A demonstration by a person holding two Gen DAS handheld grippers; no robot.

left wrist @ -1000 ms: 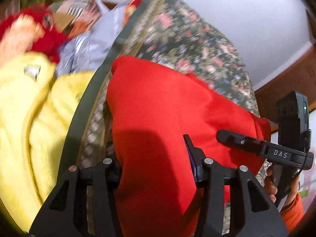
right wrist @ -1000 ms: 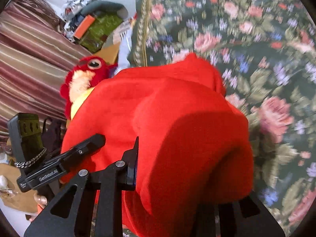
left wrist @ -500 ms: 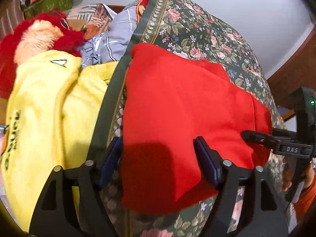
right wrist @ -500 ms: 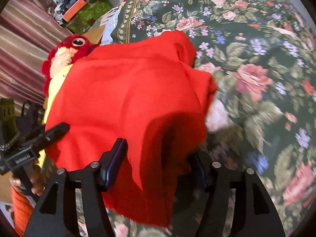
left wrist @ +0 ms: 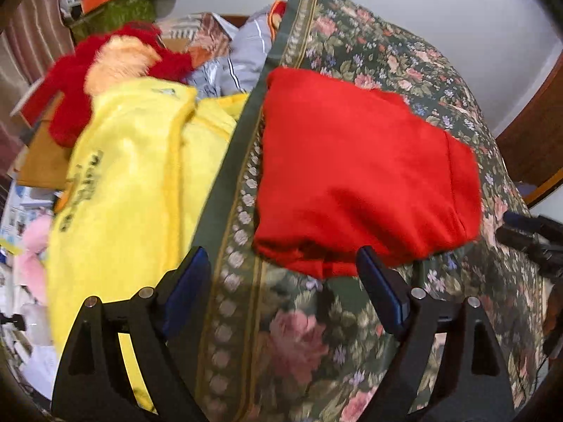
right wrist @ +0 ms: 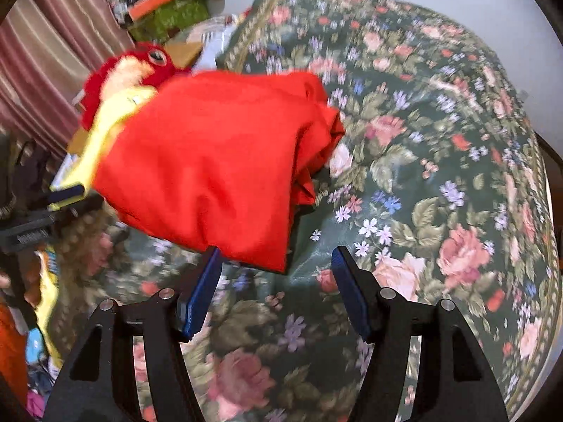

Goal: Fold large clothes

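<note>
A dark green floral-patterned bedspread (left wrist: 404, 70) with pink roses covers the bed. A folded bright red fabric garment (left wrist: 359, 176) lies on it around centre; a crumpled yellow fleece garment (left wrist: 133, 183) lies at 9 o'clock, overlapping the spread's bordered edge.

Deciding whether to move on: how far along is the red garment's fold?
Done: the red garment lies folded in a compact bundle on the floral bedspread. In hand: nothing; left gripper and right gripper are open. Left: possibly the yellow garment beside it.
</note>
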